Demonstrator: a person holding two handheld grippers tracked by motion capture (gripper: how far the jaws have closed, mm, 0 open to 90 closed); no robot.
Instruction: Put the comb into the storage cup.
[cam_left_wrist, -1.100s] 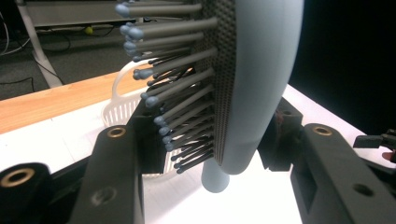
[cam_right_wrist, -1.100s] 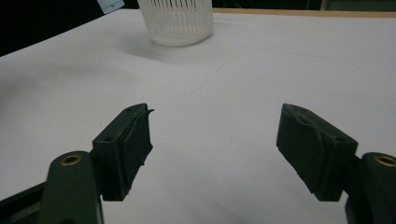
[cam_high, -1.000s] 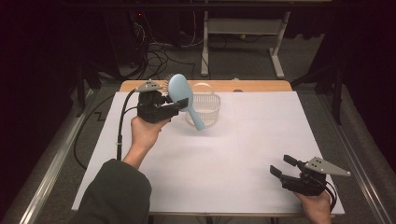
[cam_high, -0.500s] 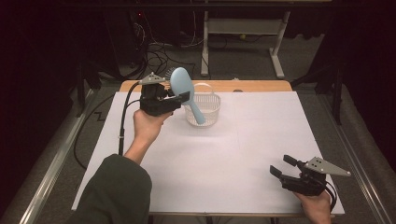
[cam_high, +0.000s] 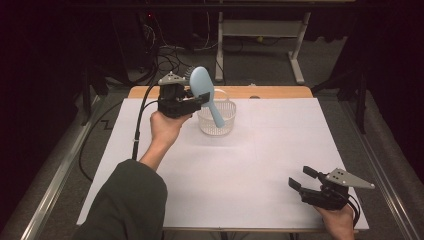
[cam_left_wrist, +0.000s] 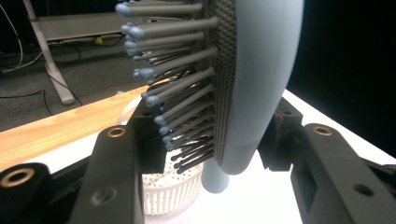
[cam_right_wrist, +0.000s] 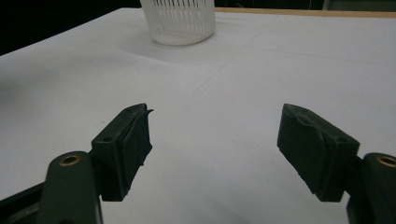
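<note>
1. The left gripper (cam_high: 197, 101) had its jaws clamped on the blue hairbrush (cam_high: 206, 92), held above the counter (cam_high: 280, 150) near its far edge, handle slanting down over the white basket (cam_high: 216, 119).
2. The step appeared to be placing the brush in the basket; next, lower it, then let go.
3. The right gripper (cam_high: 303, 184) rested by the near right corner, jaws apart, holding nothing.

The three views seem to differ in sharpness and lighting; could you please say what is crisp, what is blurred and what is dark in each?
High view: the white table is bright, its surroundings nearly black. Left gripper view: the hairbrush is sharp, the basket below it softer. Right gripper view: the black pads are crisp, the basket slightly soft.
</note>
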